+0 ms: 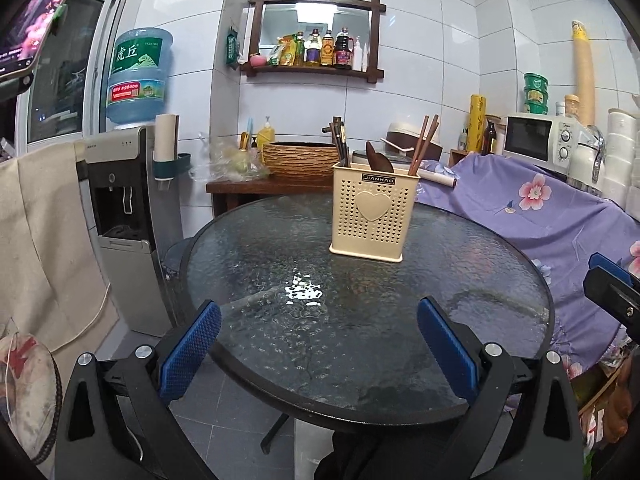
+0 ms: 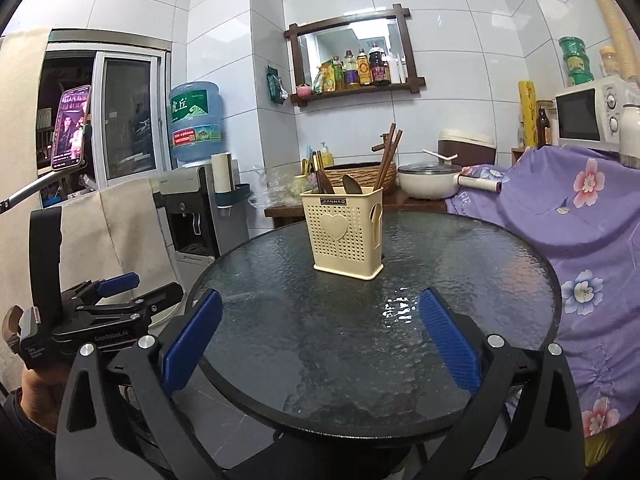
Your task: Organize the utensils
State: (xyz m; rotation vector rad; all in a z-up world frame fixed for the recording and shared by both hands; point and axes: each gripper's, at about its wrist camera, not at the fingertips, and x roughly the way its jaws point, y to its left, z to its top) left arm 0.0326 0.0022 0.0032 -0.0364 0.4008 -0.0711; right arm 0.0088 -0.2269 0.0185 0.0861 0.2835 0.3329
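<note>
A cream perforated utensil holder with a heart on its front stands upright toward the far side of a round glass table. Brown chopsticks, darker chopsticks and wooden spoons stick out of it. My left gripper hovers open over the near edge with nothing between its blue pads. My right gripper is likewise open and holds nothing; part of it shows at the right edge. Both are well short of the holder.
A water dispenser stands left of the table. A purple floral cloth covers furniture on the right, below a microwave. Behind the table, a wooden side table carries a woven basket and a pot. A phone is mounted at left.
</note>
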